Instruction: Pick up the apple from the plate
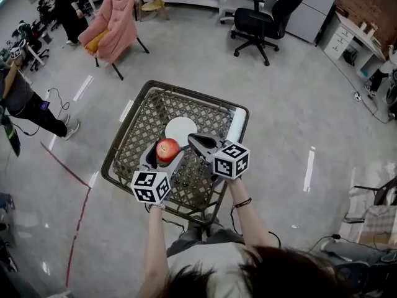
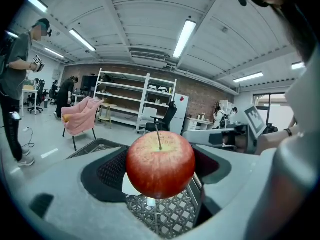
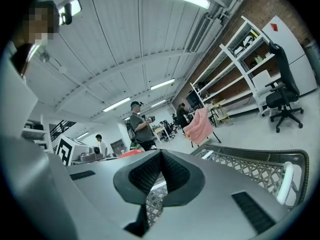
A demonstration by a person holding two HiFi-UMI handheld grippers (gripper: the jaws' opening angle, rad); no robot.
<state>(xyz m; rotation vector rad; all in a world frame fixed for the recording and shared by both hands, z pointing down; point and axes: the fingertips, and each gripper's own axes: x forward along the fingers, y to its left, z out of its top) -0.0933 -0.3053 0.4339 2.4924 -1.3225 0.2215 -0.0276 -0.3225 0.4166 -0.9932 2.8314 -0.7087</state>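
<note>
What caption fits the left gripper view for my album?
The left hand-held gripper holds a red apple over the basket.

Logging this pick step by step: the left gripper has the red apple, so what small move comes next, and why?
Probably lift the left gripper straight up a little, clear of the wire mesh basket: it is shut on the red apple, which hangs over the round white plate inside.

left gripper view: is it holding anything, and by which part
The left gripper holds the apple, jaws pressing its two sides around the middle, stem up.
</note>
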